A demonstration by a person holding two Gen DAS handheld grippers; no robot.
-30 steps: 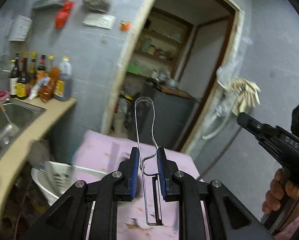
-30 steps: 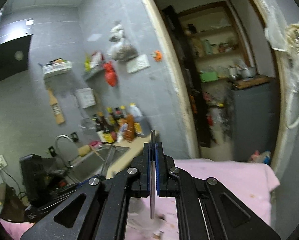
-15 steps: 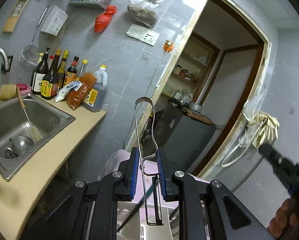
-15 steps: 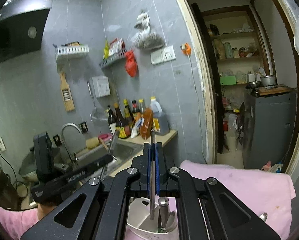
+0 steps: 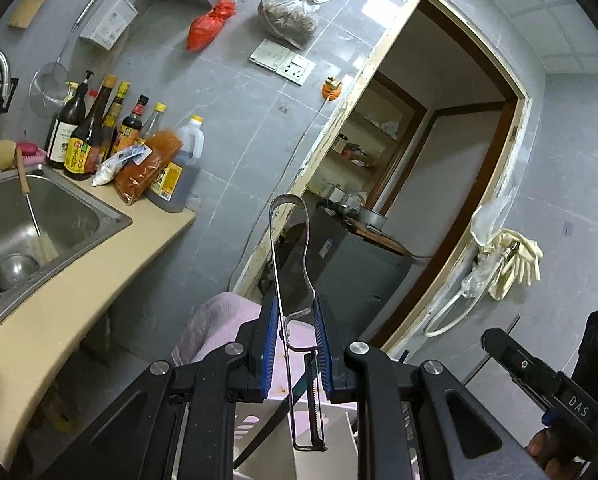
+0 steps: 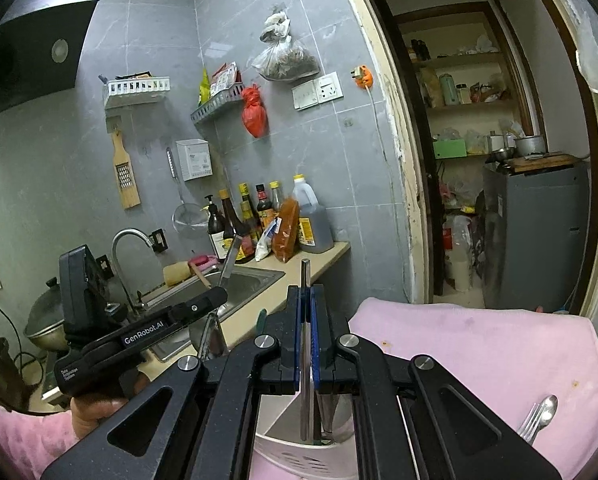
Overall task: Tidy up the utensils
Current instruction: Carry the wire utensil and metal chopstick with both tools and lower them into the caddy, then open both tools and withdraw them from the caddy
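Note:
My left gripper (image 5: pixel 296 344) is shut on a steel wire-frame peeler (image 5: pixel 293 264); its loop handle points up and its serrated blade hangs down over a white utensil holder (image 5: pixel 275 444). My right gripper (image 6: pixel 306 344) is shut on a thin metal utensil handle (image 6: pixel 305 280), held upright, its lower end inside the white holder (image 6: pixel 283 452), which has other utensils in it. The left gripper also shows in the right wrist view (image 6: pixel 203 308), with the peeler above it. A fork and spoon (image 6: pixel 539 420) lie on the pink cloth (image 6: pixel 479 352) at the right.
A beige counter (image 5: pixel 79 292) with a steel sink (image 5: pixel 27 216) and sauce bottles (image 5: pixel 99 140) lies to the left. An open doorway (image 6: pixel 499 160) with shelves and a grey cabinet stands at the right. Bags and racks hang on the grey tiled wall.
Both grippers have moved over the white holder, with the views tilting upward. The right utensil's lower end now sits inside the holder. The peeler stays gripped.

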